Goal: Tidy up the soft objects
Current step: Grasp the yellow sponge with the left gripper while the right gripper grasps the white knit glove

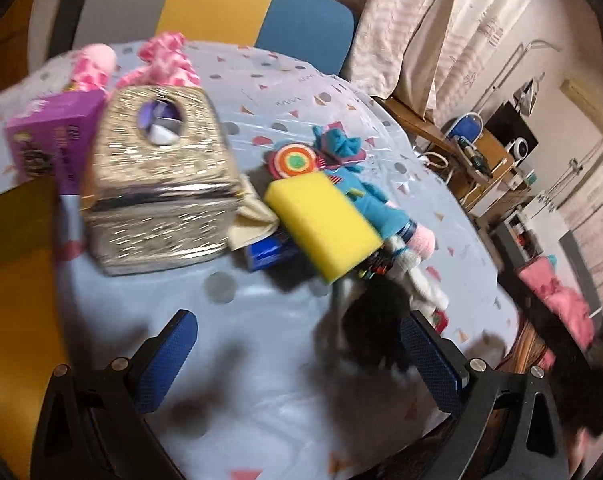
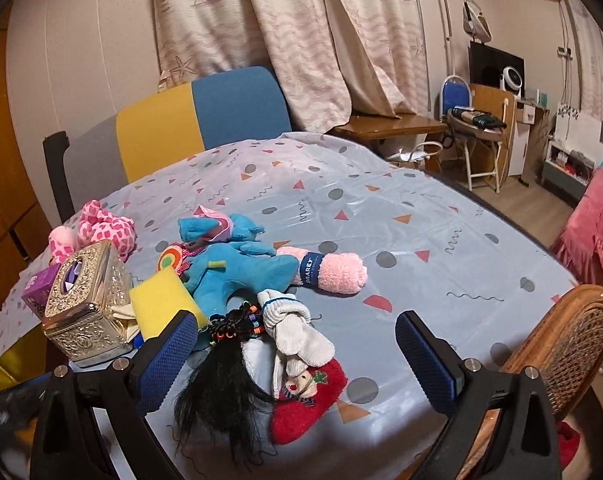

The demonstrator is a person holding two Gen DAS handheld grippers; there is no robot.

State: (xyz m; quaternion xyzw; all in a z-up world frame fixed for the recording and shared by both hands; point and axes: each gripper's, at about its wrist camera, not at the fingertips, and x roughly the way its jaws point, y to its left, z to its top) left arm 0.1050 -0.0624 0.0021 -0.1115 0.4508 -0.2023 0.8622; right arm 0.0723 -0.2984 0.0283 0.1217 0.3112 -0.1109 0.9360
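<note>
Both my left tongs (image 1: 297, 360) and right tongs (image 2: 295, 356) hang open, empty, over the table (image 2: 421, 216). The toys heap by the sponge (image 2: 161, 300); the wig (image 2: 225, 380) could snag and drag the sock (image 2: 301, 404).

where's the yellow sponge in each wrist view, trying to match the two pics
Left wrist view: the yellow sponge sits just right of centre, tilted, partly over the blue plush toy.
Right wrist view: the sponge is lower left, just behind the left finger of the right gripper, beside the plush toy.
Shared landmark: the gold tissue box, immediately left of the sponge in both views.
</note>
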